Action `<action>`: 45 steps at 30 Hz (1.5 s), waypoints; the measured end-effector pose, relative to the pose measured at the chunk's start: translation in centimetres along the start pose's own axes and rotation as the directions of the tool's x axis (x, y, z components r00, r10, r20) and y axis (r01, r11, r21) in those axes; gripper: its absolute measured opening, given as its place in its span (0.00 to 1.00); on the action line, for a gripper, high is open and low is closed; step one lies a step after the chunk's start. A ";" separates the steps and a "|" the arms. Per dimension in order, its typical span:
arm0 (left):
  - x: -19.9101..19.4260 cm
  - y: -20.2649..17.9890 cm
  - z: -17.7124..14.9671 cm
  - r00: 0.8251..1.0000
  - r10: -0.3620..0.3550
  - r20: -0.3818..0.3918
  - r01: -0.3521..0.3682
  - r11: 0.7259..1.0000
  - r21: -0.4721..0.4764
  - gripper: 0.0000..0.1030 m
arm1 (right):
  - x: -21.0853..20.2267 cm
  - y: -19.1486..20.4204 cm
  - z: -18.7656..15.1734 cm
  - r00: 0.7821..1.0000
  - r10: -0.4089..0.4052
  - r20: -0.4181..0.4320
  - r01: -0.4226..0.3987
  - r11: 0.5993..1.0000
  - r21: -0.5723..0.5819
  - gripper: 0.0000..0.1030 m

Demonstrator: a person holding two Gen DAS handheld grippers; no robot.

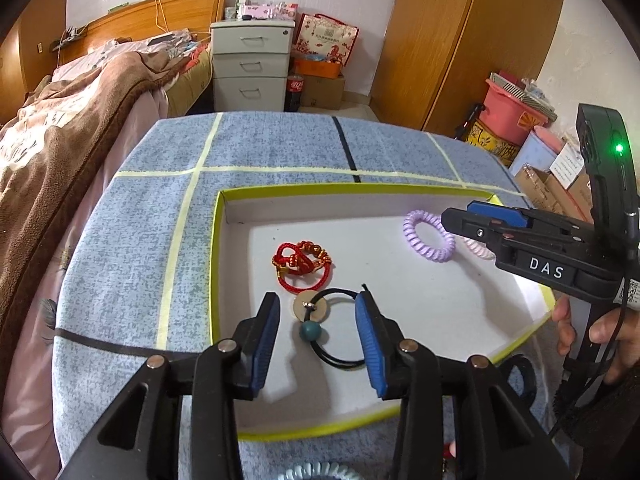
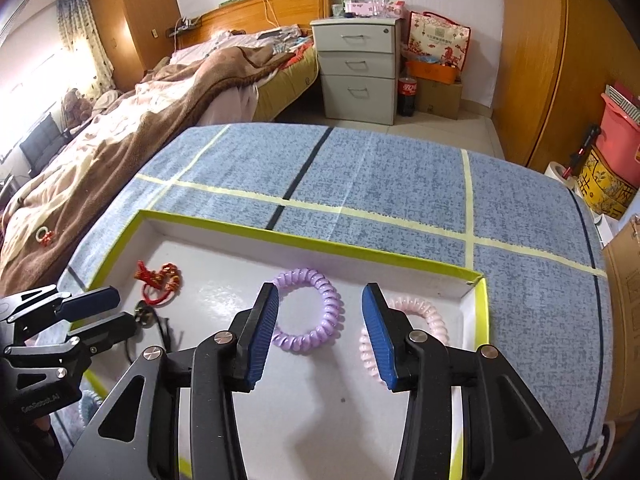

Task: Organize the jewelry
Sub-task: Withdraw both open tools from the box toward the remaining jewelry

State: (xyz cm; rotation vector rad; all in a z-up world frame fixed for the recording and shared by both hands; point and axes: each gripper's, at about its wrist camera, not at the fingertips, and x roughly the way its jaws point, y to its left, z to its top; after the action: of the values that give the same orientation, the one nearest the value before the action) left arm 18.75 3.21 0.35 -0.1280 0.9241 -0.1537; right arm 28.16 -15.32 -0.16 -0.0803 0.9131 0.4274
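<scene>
Lilac coil band [image 2: 307, 311], lime-edged tray [image 2: 316, 241]

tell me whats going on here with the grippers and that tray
A person is sorting jewelry into a shallow white tray with a gripper in each hand. The left gripper stands open over a black hair tie; the right gripper stands open above a purple coil bracelet and a pink one. A red cord bracelet lies nearby.

Table [image 2: 400, 184] under a blue mottled cloth crossed by pale yellow and black tape lines, bearing one shallow white tray with a yellow-green rim [image 1: 216, 240] and, at the near edge, a pale blue spiral hair tie [image 1: 320, 474].
</scene>
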 end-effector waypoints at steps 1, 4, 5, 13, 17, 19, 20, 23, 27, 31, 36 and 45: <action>-0.3 0.0 -0.1 1.000 -0.003 0.004 0.003 1.000 -0.002 0.41 | -0.5 0.1 -0.1 1.000 0.001 0.007 -0.001 1.000 0.003 0.43; -1.5 -0.2 -0.4 1.000 -0.009 0.020 0.010 1.000 -0.004 0.42 | -1.8 0.3 -0.5 1.000 0.007 0.026 -0.007 1.000 0.013 0.43; -1.9 -0.3 -0.6 1.000 -0.009 0.027 0.009 1.000 -0.005 0.42 | -2.2 0.4 -0.8 0.999 0.009 0.032 -0.010 1.000 0.015 0.43; -5.2 0.2 -2.4 0.997 -0.015 0.079 0.017 1.000 -0.024 0.45 | -6.2 0.7 -3.4 0.997 -0.002 0.073 0.000 0.999 0.033 0.43; -6.5 1.0 -3.9 0.995 -0.016 0.096 0.020 0.999 -0.045 0.47 | -7.9 0.8 -5.7 0.996 -0.027 0.087 0.024 0.999 0.030 0.43; -6.8 1.6 -4.8 0.996 -0.009 0.094 0.014 0.998 -0.056 0.47 | -8.4 0.9 -6.8 0.996 -0.032 0.081 0.029 0.999 0.027 0.43; -7.0 2.0 -5.2 0.996 0.000 0.095 0.006 0.998 -0.069 0.47 | -8.6 0.8 -7.2 0.996 -0.035 0.080 0.033 0.999 0.030 0.43; -7.2 3.0 -6.2 0.996 -0.008 0.093 0.018 0.994 -0.108 0.47 | -9.0 0.7 -8.5 0.996 -0.046 0.077 0.042 0.998 0.043 0.43; -7.4 3.7 -7.5 0.996 0.002 0.084 0.008 0.993 -0.117 0.48 | -9.4 0.5 -9.9 0.996 -0.046 0.074 0.041 0.997 0.067 0.43; -7.5 4.2 -8.8 0.997 -0.001 0.071 0.011 0.991 -0.131 0.48 | -9.5 0.6 -11.0 0.996 -0.059 0.062 0.055 0.996 0.070 0.43; -7.1 4.3 -9.7 0.999 0.006 0.050 0.001 0.992 -0.129 0.48 | -8.9 0.4 -12.4 0.998 -0.061 0.031 0.058 0.995 0.085 0.43; -5.8 3.8 -10.5 1.000 0.008 0.012 -0.007 0.994 -0.106 0.48 | -7.6 0.1 -13.3 0.998 -0.060 -0.015 0.061 0.994 0.088 0.43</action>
State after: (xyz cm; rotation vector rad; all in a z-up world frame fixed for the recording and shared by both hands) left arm 7.22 7.54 -2.00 -0.2238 0.9203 -0.0967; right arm 14.05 -20.98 -2.39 -0.0299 0.9382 0.3302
